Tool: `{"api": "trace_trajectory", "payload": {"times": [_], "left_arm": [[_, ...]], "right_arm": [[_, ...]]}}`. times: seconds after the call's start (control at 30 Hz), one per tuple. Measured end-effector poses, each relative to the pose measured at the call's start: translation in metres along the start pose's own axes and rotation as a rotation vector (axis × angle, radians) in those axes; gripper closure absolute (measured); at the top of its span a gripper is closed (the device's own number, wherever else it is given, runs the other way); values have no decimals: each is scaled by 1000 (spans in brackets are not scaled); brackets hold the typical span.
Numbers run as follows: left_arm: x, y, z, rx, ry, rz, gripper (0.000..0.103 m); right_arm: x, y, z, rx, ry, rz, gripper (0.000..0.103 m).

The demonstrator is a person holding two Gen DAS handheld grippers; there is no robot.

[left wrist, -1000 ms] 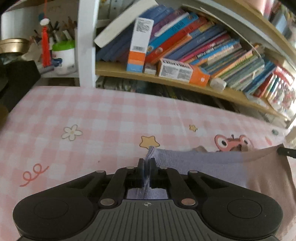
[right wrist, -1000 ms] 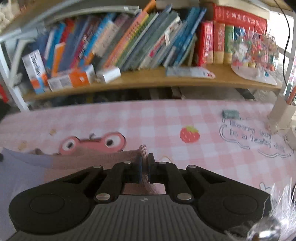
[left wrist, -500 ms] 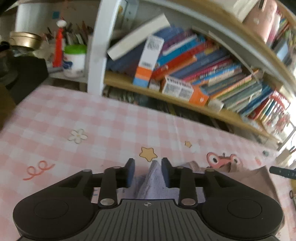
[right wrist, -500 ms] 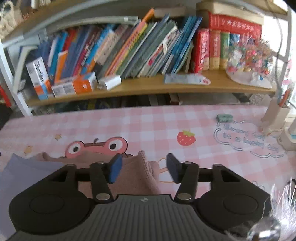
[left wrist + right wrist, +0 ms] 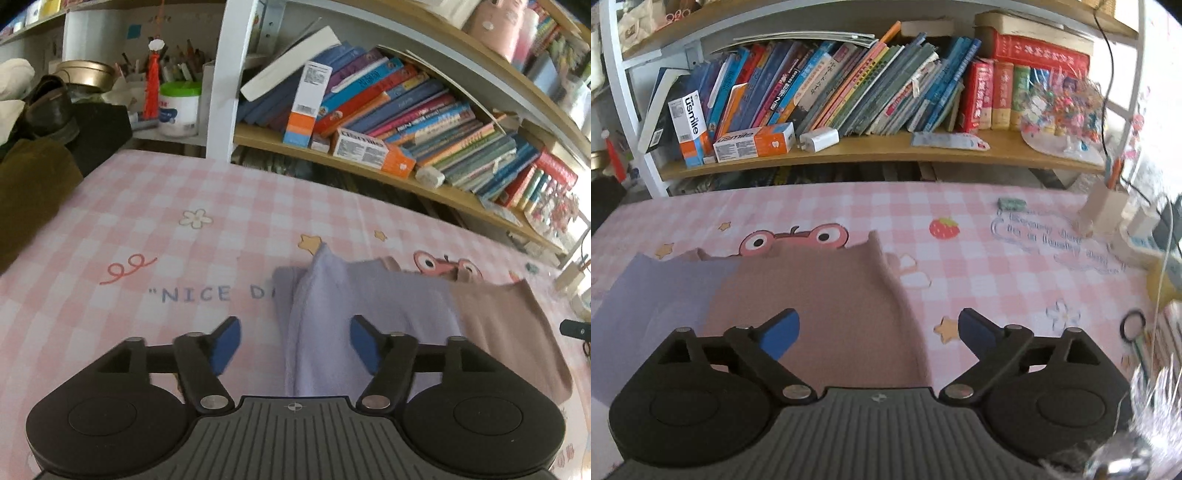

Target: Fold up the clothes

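Observation:
A two-tone garment lies on the pink checked tablecloth [image 5: 155,206], lavender on one half [image 5: 373,295] and dusty brown on the other [image 5: 812,295]. In the left wrist view a raised fold of the lavender cloth runs between the jaws of my left gripper [image 5: 295,345], which are opening; the blue pads [image 5: 227,341] stand clear of the cloth. In the right wrist view my right gripper [image 5: 879,332] is opening wide above the brown half's edge, nothing pressed between its pads [image 5: 779,332]. The garment's near part is hidden under both gripper bodies.
A wooden bookshelf [image 5: 886,147] packed with books runs along the table's far edge, with a white post [image 5: 221,81]. Dark clothes and a shoe [image 5: 48,110] pile up at the left. A white holder [image 5: 1104,214], cables and a ring [image 5: 1132,325] crowd the right edge.
Both grippers were shut on the garment's edge a second ago; both have let go and opened, pulling back and slightly up. The released cloth has dropped onto the table.

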State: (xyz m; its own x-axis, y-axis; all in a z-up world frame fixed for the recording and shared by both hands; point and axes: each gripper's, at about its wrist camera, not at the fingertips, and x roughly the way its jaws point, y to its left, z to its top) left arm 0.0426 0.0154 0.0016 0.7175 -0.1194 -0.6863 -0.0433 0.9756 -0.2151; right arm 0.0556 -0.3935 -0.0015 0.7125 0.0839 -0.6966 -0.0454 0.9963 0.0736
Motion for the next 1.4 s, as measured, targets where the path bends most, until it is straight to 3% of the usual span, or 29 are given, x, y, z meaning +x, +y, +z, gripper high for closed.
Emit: {"api": "trace_trajectory", "payload": {"times": [0.2,0.37,0.57,0.9,1.07,1.4], "left_arm": [[-13,-9,-7,13,-9,-17,28],[-24,-13,-13,-6,-25,10,27],[-34,-34,-31,-66,-22,76,22],[-57,-98,-69,-157,-43,159,21],[-62,-123,-91,-208,-21,194,15],[-59,-128,-110,-375,15,229,15]], "right_arm": [[-10,-2,-14,18,24,9,9],[-16,-3,-22,39,36,26,9],[-18,-3,-32,-18,59,95,9],[-25,-43,-36,-109,101,214,9],[-24,-60,-38,-153,106,267,8],[-25,-79,-43,-174,141,324,9]]}}
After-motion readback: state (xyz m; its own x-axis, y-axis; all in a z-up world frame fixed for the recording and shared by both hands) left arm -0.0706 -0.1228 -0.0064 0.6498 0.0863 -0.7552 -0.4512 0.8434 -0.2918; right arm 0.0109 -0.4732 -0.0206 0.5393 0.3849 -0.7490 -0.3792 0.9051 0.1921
